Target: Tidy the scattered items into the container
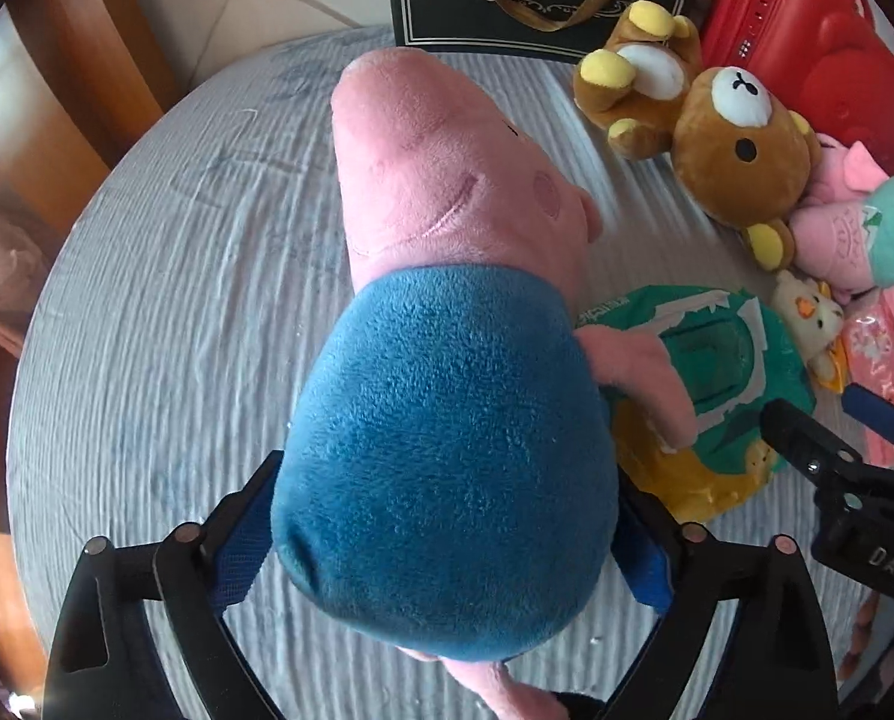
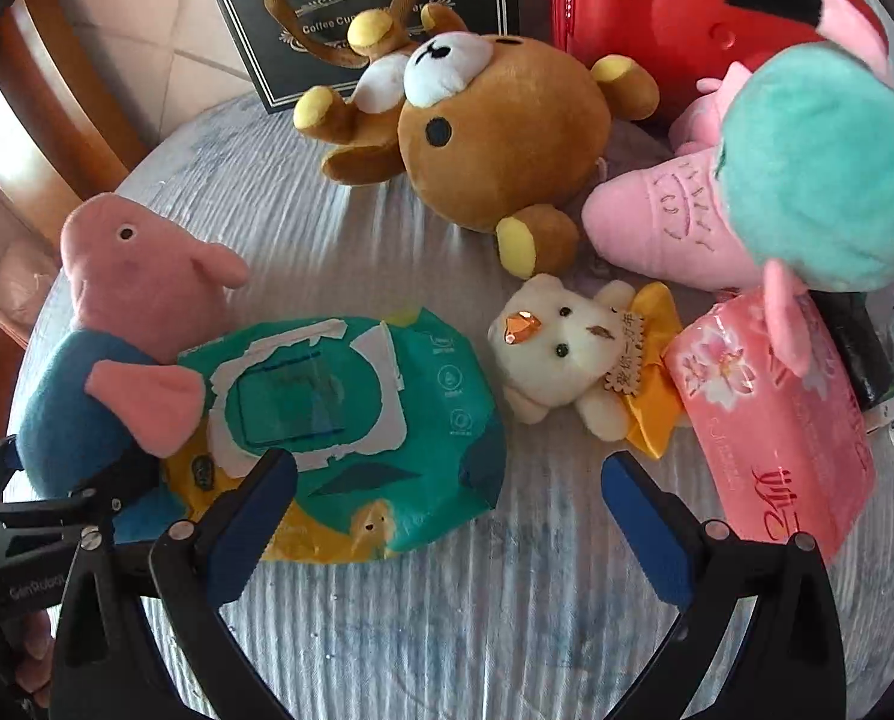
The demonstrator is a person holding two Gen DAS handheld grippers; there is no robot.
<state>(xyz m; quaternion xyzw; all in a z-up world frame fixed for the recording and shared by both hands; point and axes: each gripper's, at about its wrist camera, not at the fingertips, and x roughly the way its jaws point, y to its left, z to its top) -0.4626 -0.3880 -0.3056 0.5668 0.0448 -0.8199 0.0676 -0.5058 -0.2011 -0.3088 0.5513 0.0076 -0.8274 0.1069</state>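
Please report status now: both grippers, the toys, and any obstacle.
Left gripper shut on pig plush. Right gripper open, empty, over wipes pack. Bear and tissue pack lie loose on table. No obstacle seen.

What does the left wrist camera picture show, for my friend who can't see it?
The left hand-held gripper grips a pink pig plush by its blue body, above a grey table. A brown bear plush and green wipes pack lie nearby.

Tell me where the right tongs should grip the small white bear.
Grip the white bear across its round head, coming from above. The head is its bulkiest part, and the tissue pack crowds its right side, so a side approach looks tight. The right tongs are open.
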